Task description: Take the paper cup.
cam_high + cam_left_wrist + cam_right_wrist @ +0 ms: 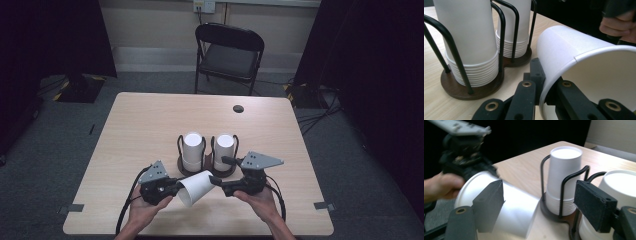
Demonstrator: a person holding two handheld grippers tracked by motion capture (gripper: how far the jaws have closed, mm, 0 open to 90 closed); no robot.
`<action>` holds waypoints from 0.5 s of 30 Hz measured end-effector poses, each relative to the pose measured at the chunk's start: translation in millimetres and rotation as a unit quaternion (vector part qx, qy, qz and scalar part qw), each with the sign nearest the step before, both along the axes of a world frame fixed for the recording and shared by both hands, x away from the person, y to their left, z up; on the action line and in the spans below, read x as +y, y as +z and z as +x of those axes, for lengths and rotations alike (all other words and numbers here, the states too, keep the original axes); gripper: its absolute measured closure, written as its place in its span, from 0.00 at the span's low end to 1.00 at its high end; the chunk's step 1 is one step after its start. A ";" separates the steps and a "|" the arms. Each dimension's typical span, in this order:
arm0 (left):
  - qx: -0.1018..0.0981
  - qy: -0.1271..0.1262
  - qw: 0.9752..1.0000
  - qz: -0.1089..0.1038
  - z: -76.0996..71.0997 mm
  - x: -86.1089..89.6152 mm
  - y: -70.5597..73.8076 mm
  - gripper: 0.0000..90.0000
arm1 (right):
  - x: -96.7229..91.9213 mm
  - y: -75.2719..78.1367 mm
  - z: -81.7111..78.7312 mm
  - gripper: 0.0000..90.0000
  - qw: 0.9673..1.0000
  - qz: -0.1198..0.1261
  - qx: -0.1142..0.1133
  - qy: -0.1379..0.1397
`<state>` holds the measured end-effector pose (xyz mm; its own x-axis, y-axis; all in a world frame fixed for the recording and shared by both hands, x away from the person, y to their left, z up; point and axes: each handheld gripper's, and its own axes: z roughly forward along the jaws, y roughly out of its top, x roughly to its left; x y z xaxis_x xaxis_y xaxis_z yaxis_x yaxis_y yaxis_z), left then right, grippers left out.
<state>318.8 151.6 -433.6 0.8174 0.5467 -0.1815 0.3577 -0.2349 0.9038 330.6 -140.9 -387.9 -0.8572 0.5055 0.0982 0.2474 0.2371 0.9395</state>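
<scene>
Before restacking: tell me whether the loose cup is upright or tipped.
Tipped: the loose cup lies sideways above the table, rim clamped in the left claw.

black hand-held gripper point(175, 188), brass rivets, grey triangular plate, seemingly bare forearms

The loose paper cup point(196, 187), at six o'clock on the table, is plain white inside and out, unpatterned. Both cup stacks point(192, 150) at the centre are the same white, ribbed with thin grey shadow lines at their rims. Their wire holder point(206, 145) is black on a dark brown wooden base. The table point(150, 125) is pale beige wood grain. The left gripper point(170, 189) and right gripper point(216, 181) are black with brass-coloured rivets and grey plates. At twelve o'clock stands a black folding chair point(229, 55).
</scene>
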 end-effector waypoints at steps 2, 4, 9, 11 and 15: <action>-0.002 -0.003 1.000 0.003 -0.4 0.3 0.9 0.98 | -1.7 -2.5 -5.8 0.24 1.000 -0.003 -0.007 0.008; 0.006 -0.007 1.000 0.007 -0.2 -0.7 1.6 0.98 | -2.6 -4.1 -9.4 0.23 1.000 -0.014 -0.007 0.018; 0.016 -0.014 0.999 0.023 0.1 -3.1 0.0 0.98 | -1.8 -8.0 -17.1 0.20 0.998 -0.042 -0.014 0.036; 0.021 -0.018 0.999 0.024 1.2 -2.6 0.0 0.98 | 1.5 -10.9 -21.6 0.18 0.997 -0.063 -0.024 0.042; 0.025 -0.023 0.999 0.028 2.9 -1.0 1.4 0.98 | 5.3 -12.8 -24.5 0.16 0.995 -0.076 -0.033 0.048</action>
